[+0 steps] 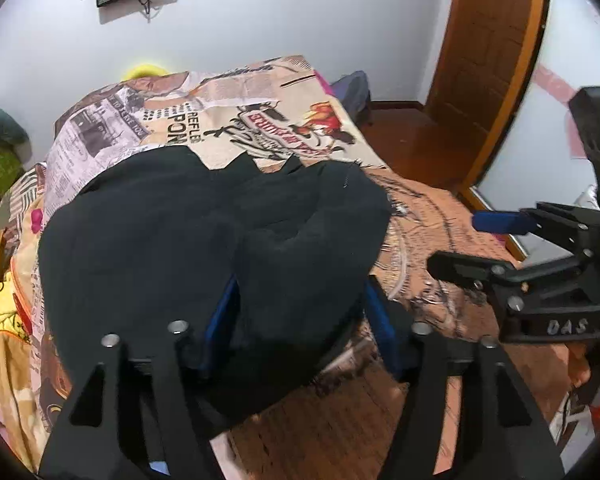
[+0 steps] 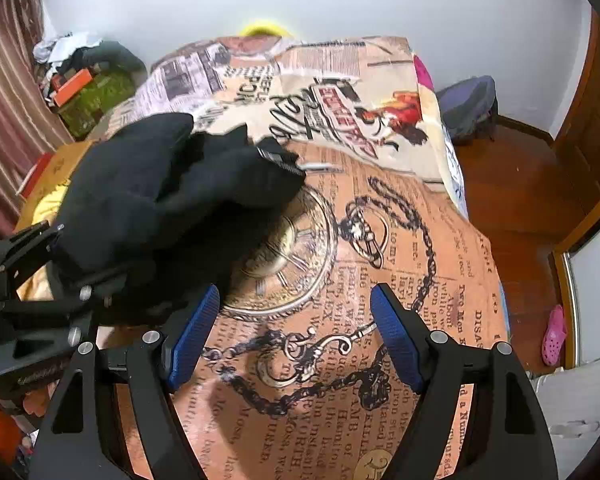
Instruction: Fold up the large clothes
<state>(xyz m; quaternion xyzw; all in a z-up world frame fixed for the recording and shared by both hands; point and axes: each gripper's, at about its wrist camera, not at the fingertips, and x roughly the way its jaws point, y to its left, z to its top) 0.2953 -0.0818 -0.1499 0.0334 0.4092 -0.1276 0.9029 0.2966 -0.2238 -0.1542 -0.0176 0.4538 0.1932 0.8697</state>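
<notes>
Your left gripper [image 1: 300, 312] stands with its blue-padded fingers [image 1: 220, 316] spread apart, and the bulky black fleece garment [image 1: 204, 240] is draped between and over them; the fingers are not pressed together on the cloth. The garment lies bunched on the bed's newspaper-print cover in tan and orange [image 1: 260, 120], toward its left side, with one folded edge reaching to the pocket-watch print.

Your right gripper [image 2: 296, 332] hangs over the bare cover [image 2: 420, 240] with its blue ribbed pads [image 2: 194, 332] wide apart and nothing between them. It sits just beside the garment [image 2: 160, 188], whose edge is near the left pad. From the left wrist view, the right gripper [image 1: 460, 240] shows at the right edge, apart from the garment.

A brown wooden door [image 1: 488, 40] stands beyond the bed.
</notes>
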